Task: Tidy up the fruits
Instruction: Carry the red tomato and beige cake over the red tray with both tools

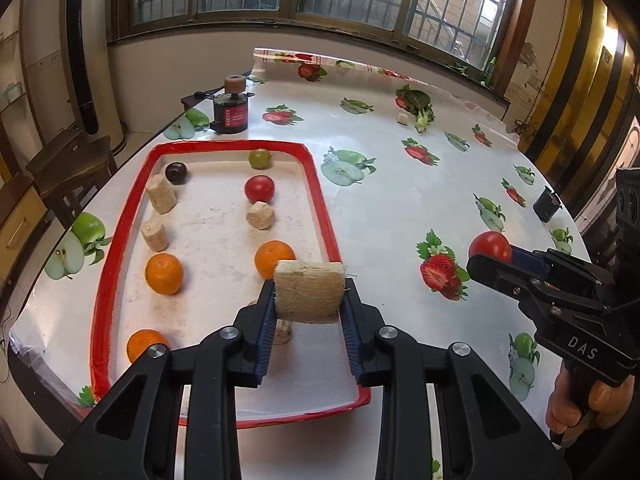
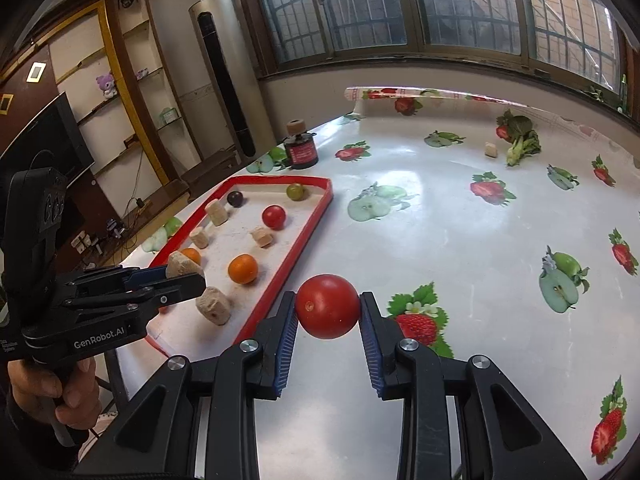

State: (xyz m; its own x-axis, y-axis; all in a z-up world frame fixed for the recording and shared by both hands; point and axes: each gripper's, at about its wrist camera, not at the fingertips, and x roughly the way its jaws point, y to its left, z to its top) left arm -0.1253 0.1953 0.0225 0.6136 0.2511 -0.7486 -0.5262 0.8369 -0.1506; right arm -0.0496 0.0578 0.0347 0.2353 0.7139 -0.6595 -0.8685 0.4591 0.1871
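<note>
My left gripper [image 1: 309, 300] is shut on a beige cork-like block [image 1: 310, 291] and holds it above the near right part of the red-rimmed tray [image 1: 120, 224]. My right gripper [image 2: 328, 308] is shut on a red tomato [image 2: 328, 306], above the table right of the tray [image 2: 280, 276]. In the tray lie three oranges [image 1: 164, 274], a second red tomato [image 1: 259, 188], a green fruit [image 1: 260, 159], a dark plum [image 1: 176, 173] and several beige blocks [image 1: 161, 194]. The right gripper with its tomato [image 1: 490, 245] also shows in the left wrist view.
A black jar with a cork top [image 1: 231, 108] stands beyond the tray. A leafy green vegetable [image 1: 420, 106] and a small beige block [image 1: 402, 119] lie at the far side. A black cup [image 1: 547, 204] sits near the right edge. The tablecloth has printed fruit.
</note>
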